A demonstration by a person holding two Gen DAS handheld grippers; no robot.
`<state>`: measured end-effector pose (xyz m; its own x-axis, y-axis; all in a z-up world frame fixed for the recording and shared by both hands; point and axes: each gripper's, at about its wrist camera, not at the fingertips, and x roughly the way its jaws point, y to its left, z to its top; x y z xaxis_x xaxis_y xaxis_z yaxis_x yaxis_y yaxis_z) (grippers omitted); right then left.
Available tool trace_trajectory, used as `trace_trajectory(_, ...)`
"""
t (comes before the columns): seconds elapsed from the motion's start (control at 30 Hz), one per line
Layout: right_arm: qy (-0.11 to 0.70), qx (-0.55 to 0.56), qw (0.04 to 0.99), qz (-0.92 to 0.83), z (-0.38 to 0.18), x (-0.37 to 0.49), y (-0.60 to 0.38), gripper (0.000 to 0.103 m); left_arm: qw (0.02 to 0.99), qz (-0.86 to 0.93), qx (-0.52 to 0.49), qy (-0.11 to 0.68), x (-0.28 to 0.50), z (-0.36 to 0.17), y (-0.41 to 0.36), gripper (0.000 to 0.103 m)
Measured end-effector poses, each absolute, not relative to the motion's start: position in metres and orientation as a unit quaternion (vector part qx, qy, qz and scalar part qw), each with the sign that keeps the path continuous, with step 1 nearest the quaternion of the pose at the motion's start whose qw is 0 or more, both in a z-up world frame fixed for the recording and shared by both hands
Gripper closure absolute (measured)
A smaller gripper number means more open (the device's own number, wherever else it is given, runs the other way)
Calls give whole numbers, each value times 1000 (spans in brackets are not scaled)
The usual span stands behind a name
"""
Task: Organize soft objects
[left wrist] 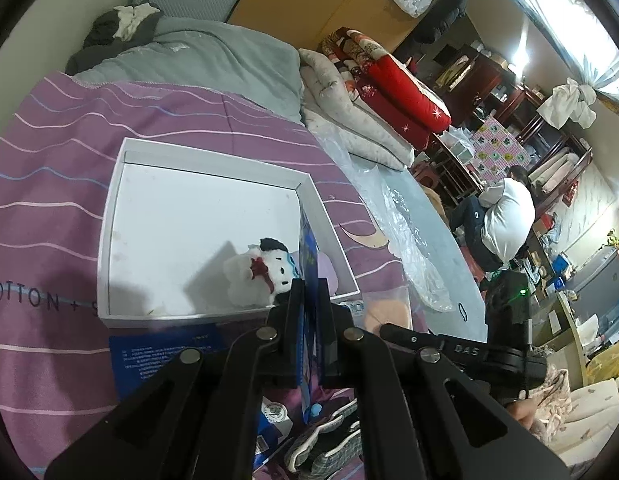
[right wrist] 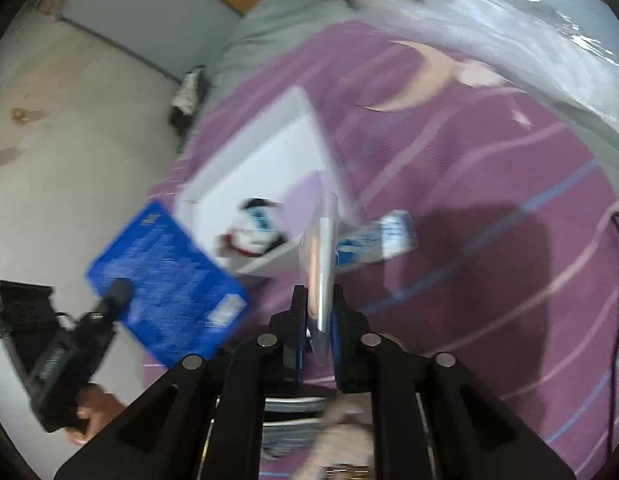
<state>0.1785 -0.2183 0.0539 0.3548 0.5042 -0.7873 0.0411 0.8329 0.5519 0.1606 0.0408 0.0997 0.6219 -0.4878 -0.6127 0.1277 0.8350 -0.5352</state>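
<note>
A cluttered bedroom, and the action sits on a bed under a purple striped bedspread (left wrist: 49, 208). On it lies a shallow white box (left wrist: 109, 208), and inside, down at its near right corner, there's the small white plush toy (left wrist: 261, 272) with a black cap and a red bow, already home.

The left gripper (left wrist: 309, 292) is clamped tight on a flat blue card (left wrist: 307, 248), holding it edge-on right at the box's near corner, just beside the toy. Over on the other side, the right gripper (right wrist: 318, 300) has its jaws nearly together, pinching a clear plastic packet (right wrist: 320, 264) that stands upright between them. That view is smeared, so the packet's contents can't be made out.

Judging by this, one toy is packed and the packet looks like the next thing bound for the box. The move calls for carrying it over the rim and setting it on the open floor of the box, which has plenty of room.

What's in the way? The blue card, hanging at the very corner the packet would cross. A peach-coloured bagged item (left wrist: 389, 308) lies just outside the box, a clear plastic sheet (left wrist: 405, 232) sprawls beyond, and folded quilts (left wrist: 373, 92) are heaped at the far end.
</note>
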Motion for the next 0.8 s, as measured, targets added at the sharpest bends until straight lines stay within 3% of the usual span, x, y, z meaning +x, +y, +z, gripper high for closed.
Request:
trace_trajectory(0.13,552,235,792,113,48,180,-234,90,872,-177,-219,401,161,100,35,98)
trace_trajectory(0.37,549,214,804,78,44,184,-250,61,870,-171,-210,413,165,95,30,98)
trace_trajectory(0.63,536,229,810,67,44,182,-264,61,869,-168,-204,419,167,94,25,98)
trace_trajectory(0.7,527,244,810,75,47,180,-269,66,868,-168,-204,420,167,93,24,98)
trace_trajectory(0.77,522,258,808,87,47,181,-273,81,868,-169,-203,421,167,93,24,98)
trace_trajectory(0.8,521,266,806,91,47,181,-274,82,868,-169,-202,421,167,93,24,98)
